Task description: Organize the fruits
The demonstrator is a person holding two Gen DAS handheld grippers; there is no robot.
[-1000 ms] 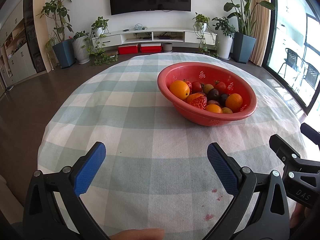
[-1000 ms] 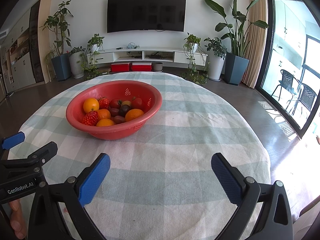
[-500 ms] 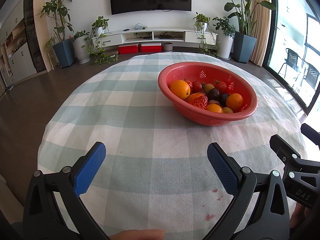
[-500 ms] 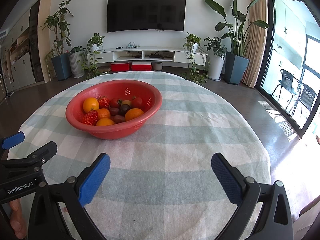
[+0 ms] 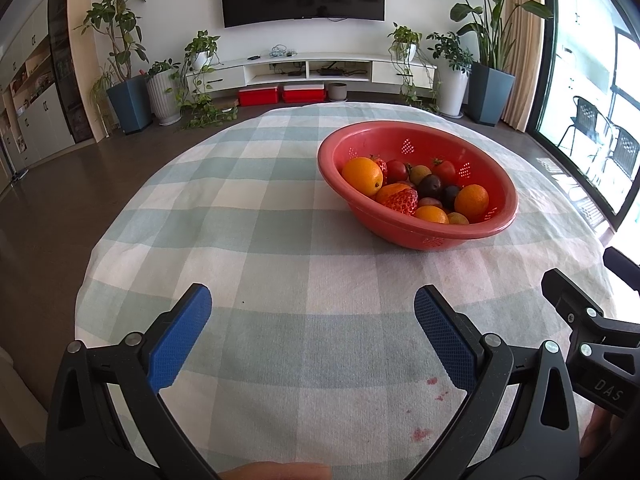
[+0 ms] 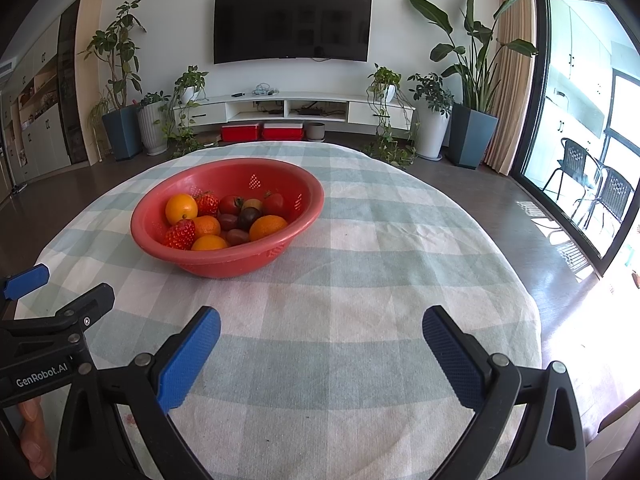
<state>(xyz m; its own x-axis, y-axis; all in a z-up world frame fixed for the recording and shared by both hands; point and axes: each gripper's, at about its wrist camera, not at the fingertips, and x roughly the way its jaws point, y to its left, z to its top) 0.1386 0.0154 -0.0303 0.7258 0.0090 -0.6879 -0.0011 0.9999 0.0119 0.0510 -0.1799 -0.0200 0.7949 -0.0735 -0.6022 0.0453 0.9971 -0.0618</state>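
Left hand-held gripper (image 5: 312,320): jaws spread wide, nothing between the blue pads (image 5: 178,340), hovering over the near edge of the desk (image 5: 240,220). A fingertip shows at the bottom rim of the left wrist view.

Right hand-held gripper (image 6: 320,340): likewise wide open and empty, over the near part of the desk, just beside the left one — each appears at the edge of the other's view. Fingers (image 6: 34,436) of the holding hand show at the lower left of the right wrist view.

Desk: round, covered by a pale green-and-white checked cloth (image 6: 360,280). A few small red stains (image 5: 432,382) mark the cloth near the left gripper's right finger.

Bowl (image 5: 424,136): red, perforated, standing upright on the cloth ahead of both grippers, well apart from either. All fruit lies inside it — oranges (image 5: 363,176), strawberries (image 5: 402,202), small red tomatoes (image 5: 396,170) and dark plum-like fruit (image 5: 430,186), piled touching one another. Exact count cannot be told.

Beyond the desk: dark floor, a white low shelf (image 6: 296,110) with red boxes (image 6: 262,132) beneath, a wall-mounted screen (image 6: 292,24), potted plants either side, glass doors on the right.
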